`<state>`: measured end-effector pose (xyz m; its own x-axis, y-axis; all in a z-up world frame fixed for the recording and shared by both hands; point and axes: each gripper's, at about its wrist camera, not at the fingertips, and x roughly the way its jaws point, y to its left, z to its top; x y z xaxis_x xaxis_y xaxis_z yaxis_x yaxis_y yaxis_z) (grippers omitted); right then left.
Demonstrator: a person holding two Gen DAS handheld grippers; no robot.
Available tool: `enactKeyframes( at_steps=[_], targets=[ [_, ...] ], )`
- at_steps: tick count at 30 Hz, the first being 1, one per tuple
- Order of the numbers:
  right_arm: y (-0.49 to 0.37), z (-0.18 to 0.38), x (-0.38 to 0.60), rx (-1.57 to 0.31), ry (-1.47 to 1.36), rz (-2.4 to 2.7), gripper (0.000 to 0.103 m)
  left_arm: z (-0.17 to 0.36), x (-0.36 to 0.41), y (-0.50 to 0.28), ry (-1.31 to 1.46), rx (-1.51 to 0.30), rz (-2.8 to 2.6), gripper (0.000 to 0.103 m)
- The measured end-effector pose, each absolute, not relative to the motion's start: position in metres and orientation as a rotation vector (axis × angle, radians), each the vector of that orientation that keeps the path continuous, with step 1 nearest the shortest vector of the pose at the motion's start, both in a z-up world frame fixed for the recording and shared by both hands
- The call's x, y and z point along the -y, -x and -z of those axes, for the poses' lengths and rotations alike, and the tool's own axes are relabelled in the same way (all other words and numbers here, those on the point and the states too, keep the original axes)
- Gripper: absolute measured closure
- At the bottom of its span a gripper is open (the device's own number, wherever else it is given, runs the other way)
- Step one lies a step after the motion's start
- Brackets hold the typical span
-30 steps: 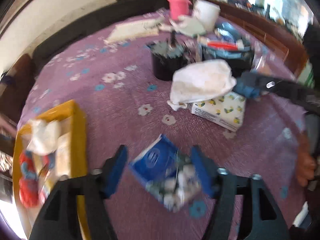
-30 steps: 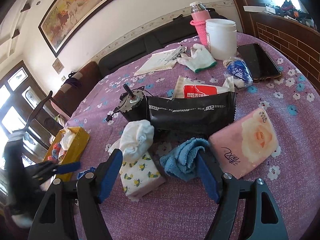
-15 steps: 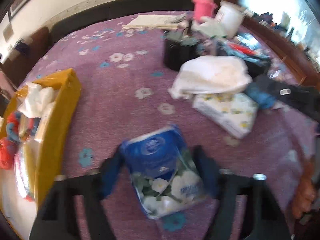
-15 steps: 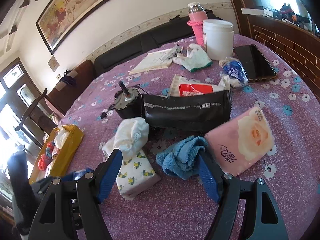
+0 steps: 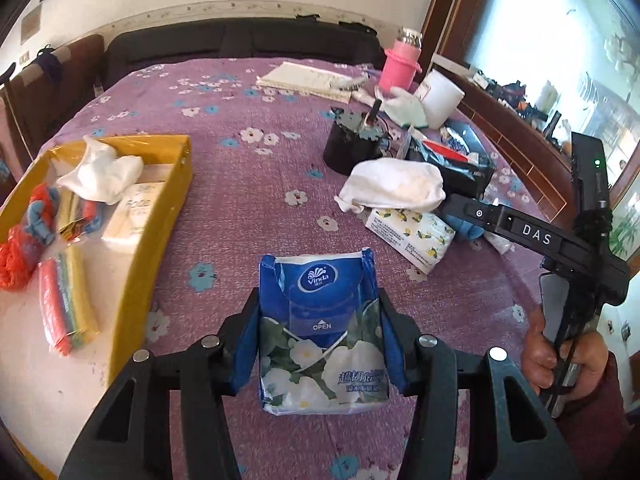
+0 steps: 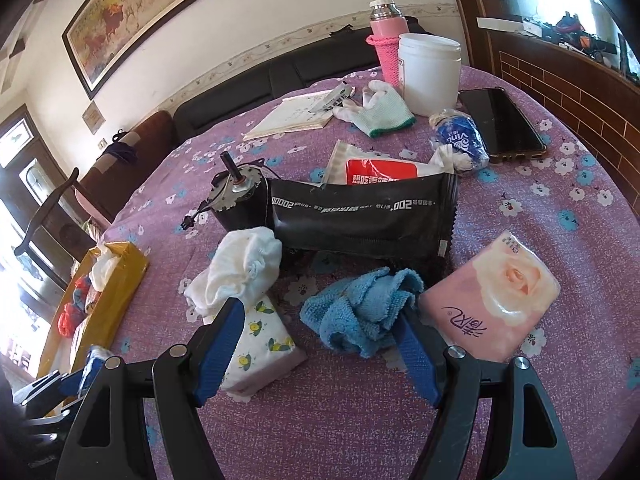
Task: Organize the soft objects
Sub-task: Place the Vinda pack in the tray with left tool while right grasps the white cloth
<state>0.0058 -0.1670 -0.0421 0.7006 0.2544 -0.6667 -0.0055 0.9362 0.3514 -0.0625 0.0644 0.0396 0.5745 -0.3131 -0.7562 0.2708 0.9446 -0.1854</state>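
My left gripper (image 5: pixel 318 322) is shut on a blue flowered tissue pack (image 5: pixel 316 280), its pads pressing both long sides, just above the purple tablecloth. To its left stands a yellow box (image 5: pixel 168 216) with a white cloth, tissue packs and orange yarn inside. My right gripper (image 6: pixel 320 314) is open and low over a crumpled blue cloth (image 6: pixel 360 304), which lies between its fingers. A white cloth (image 6: pixel 240 268) rests on a lemon-print tissue pack (image 6: pixel 260 336) at the left finger. A pink tissue pack (image 6: pixel 500 296) lies at the right.
Behind the cloths sit a black packet (image 6: pixel 360 216), a black motor (image 6: pixel 236 196), a red-and-white packet, a small blue tissue pack (image 6: pixel 460 140), a phone (image 6: pixel 500 120), a glove (image 6: pixel 384 108), a white jar (image 6: pixel 430 72) and a pink bottle (image 6: pixel 384 40). A hand (image 5: pixel 548 356) holds the right tool.
The left jaws closed onto the blue tissue pack and the gripper rolled level with the pack in it. The right gripper stayed over the blue cloth.
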Motion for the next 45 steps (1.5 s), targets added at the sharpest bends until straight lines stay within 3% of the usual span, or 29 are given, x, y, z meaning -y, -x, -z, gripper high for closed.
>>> enactKeyframes(
  at_steps=[13,25,26,27,28,32,45],
  targets=[
    [-0.034,0.014,0.140,-0.861,-0.324,-0.259,0.024,-0.041,-0.119,0.082,0.186,-0.861,0.323,0.051],
    [-0.081,0.023,0.091,-0.961,-0.167,-0.202,0.026,-0.033,-0.133,0.083,0.231,-0.878,0.329,0.051],
    [-0.081,0.024,0.087,-0.963,-0.144,-0.188,0.037,-0.033,-0.133,0.083,0.232,-0.879,0.329,0.051],
    [-0.082,0.024,0.085,-0.965,-0.127,-0.187,0.058,-0.033,-0.133,0.083,0.232,-0.880,0.330,0.051],
    [-0.080,0.025,0.082,-0.969,-0.107,-0.188,0.068,-0.033,-0.134,0.084,0.232,-0.880,0.330,0.051],
    [-0.063,0.015,0.082,-0.915,-0.079,-0.195,0.085,-0.032,-0.135,0.085,0.234,-0.881,0.332,0.051],
    [0.005,-0.062,0.076,-0.711,-0.086,-0.261,0.086,-0.051,-0.175,0.104,0.304,-0.831,0.299,0.051]
  ],
)
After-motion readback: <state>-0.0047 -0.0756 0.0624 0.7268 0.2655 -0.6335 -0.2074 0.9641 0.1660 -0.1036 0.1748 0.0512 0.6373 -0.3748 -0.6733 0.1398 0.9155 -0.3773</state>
